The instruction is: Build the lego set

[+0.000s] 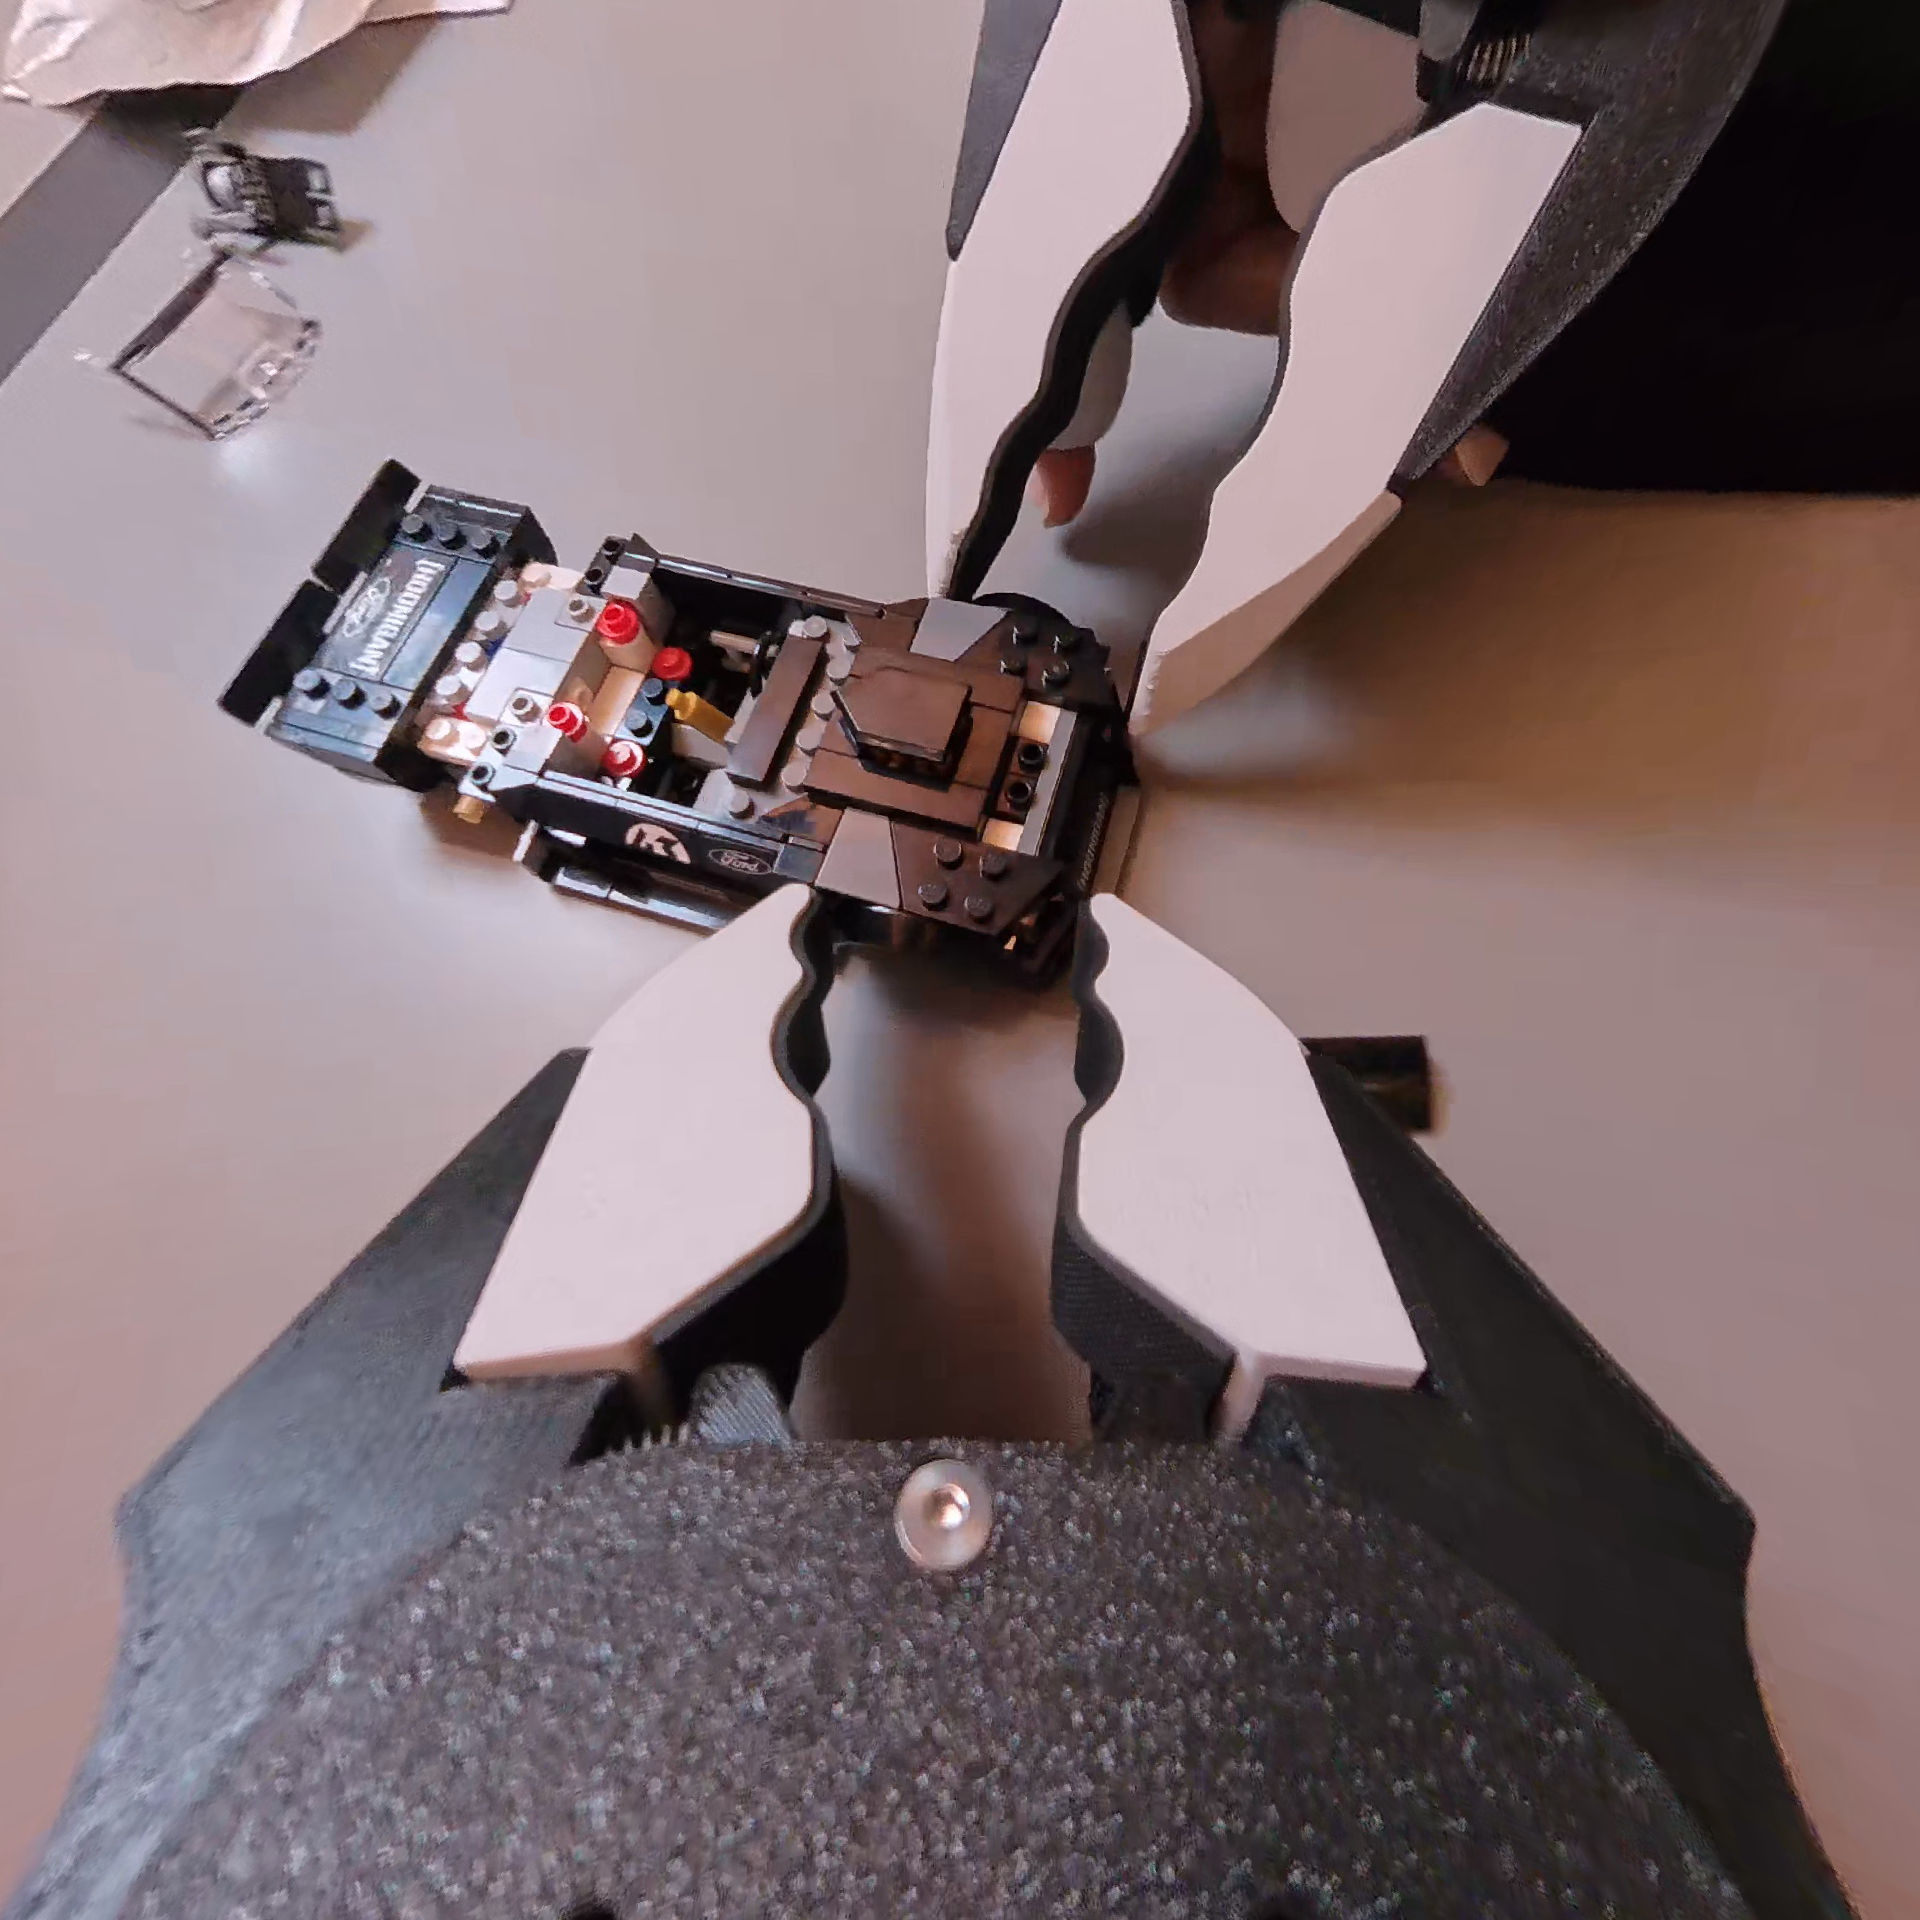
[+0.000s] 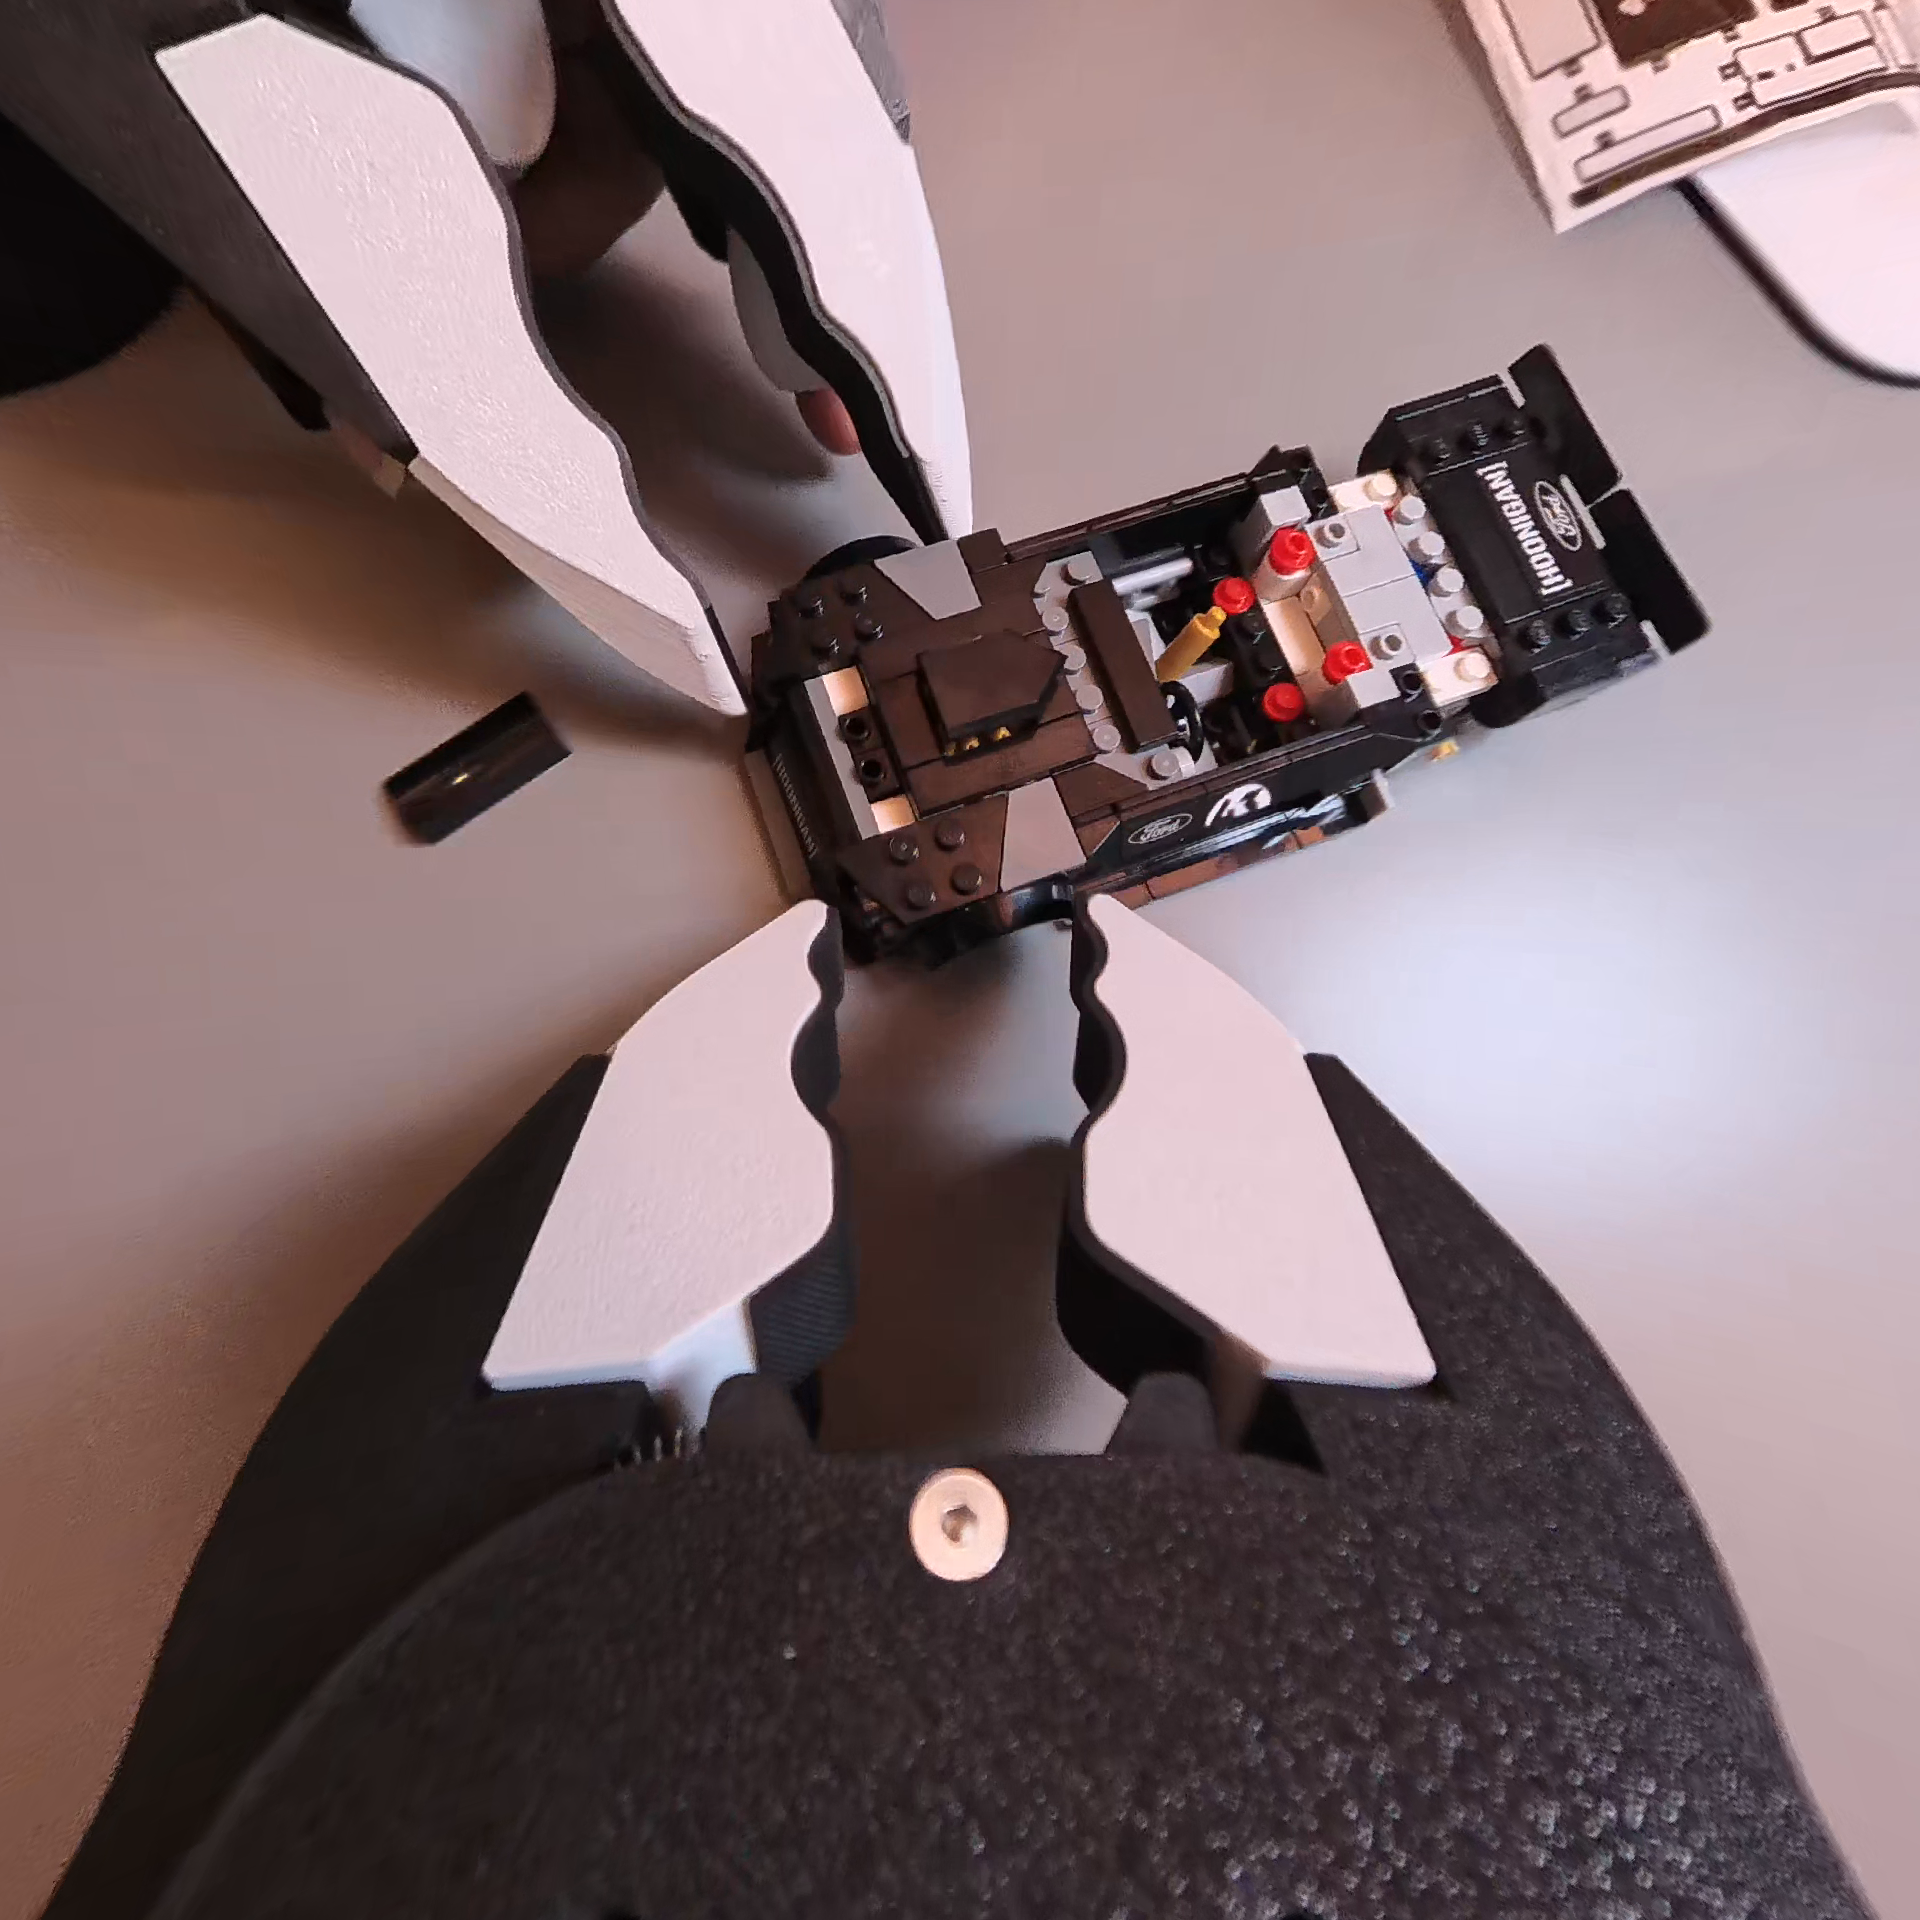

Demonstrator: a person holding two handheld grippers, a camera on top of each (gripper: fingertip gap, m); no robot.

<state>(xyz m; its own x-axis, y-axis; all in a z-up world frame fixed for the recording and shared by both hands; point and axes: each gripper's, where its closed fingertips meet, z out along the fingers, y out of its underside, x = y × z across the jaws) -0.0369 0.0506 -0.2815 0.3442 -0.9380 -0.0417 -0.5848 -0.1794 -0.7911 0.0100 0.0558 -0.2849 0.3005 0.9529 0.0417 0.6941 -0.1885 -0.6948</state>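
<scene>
Both grippers, left and right, spread, flanking the car nose on the table; uneven squeeze could skid it or pop hood plates loose.

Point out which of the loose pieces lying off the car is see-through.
The clear windscreen piece, left of the car. The other loose pieces, a small black assembly and a black cylinder, are opaque.

A glossy plastic lego car sits on a smooth matt table between grippers with matt white fingers and rough, grainy black bodies.
</scene>
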